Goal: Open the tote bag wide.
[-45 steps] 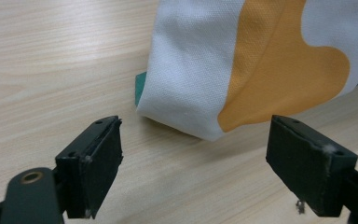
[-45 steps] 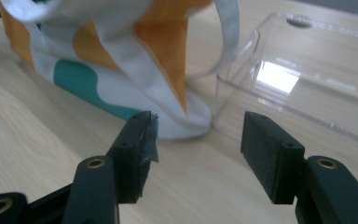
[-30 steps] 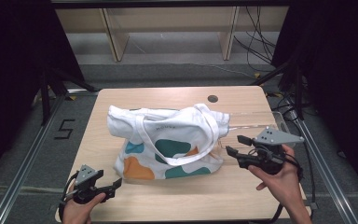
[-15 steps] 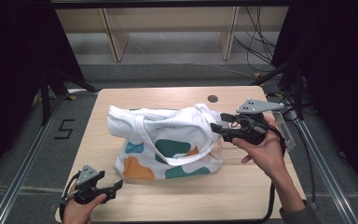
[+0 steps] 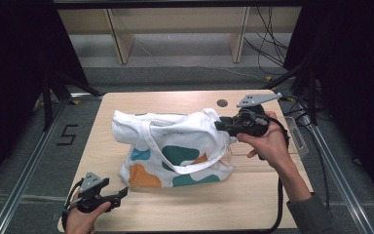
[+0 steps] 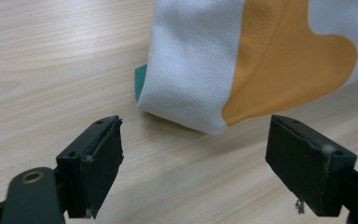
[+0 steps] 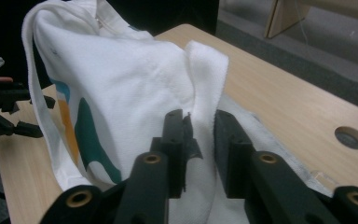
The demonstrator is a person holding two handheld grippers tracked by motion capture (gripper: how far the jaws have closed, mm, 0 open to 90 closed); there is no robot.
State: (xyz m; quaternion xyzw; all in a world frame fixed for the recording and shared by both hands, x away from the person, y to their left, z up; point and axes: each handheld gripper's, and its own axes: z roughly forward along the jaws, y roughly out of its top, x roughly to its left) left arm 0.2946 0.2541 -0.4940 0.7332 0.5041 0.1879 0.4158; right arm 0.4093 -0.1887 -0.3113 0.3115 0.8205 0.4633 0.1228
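I am pinching a fold at the right edge of the white patterned bag (image 5: pixel 175 148), which is lying in the middle of the table (image 5: pixel 185 214); my right tongs (image 7: pixel 199 140) have just been closing, and cloth is sitting between the jaws. My left tongs (image 6: pixel 193 163) are waiting released near the table's front left, jaws wide, just short of the bag's orange-patched corner. I judge the gripping step is under way; next I should be drawing the fold clear while the left tongs are taking that corner. Count: one bag, two tongs, one table.
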